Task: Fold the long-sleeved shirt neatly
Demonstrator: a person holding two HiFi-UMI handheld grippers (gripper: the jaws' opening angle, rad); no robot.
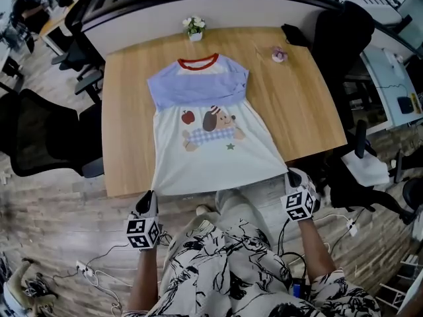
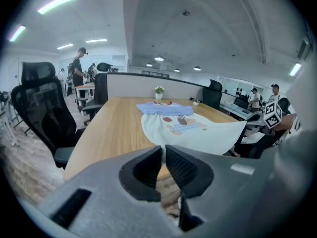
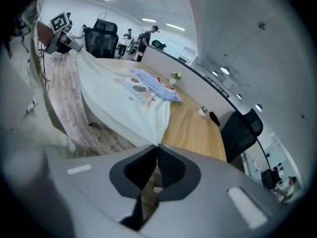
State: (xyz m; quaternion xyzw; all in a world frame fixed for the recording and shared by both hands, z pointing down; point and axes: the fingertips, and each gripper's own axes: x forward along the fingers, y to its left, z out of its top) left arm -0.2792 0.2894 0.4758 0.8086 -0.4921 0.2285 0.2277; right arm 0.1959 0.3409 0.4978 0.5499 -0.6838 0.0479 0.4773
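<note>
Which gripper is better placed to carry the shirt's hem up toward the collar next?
Neither alone: the left gripper is shut on the left hem corner of the shirt and the right gripper is shut on the right corner, both at the near edge of the table. Likely both lift together.

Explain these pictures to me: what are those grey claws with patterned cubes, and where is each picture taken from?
There is no robot: a person at a table holds a two-jaw gripper in each hand; the cubes are part of them. One picture comes from a camera on the person's head, looking down. The other two come from cameras riding on the grippers, looking along their jaws. On the table lies a shirt with a dog picture, blue sleeves folded across its chest, with a flower pot beyond it. The left gripper and right gripper are each shut on a bottom corner of the shirt.
</note>
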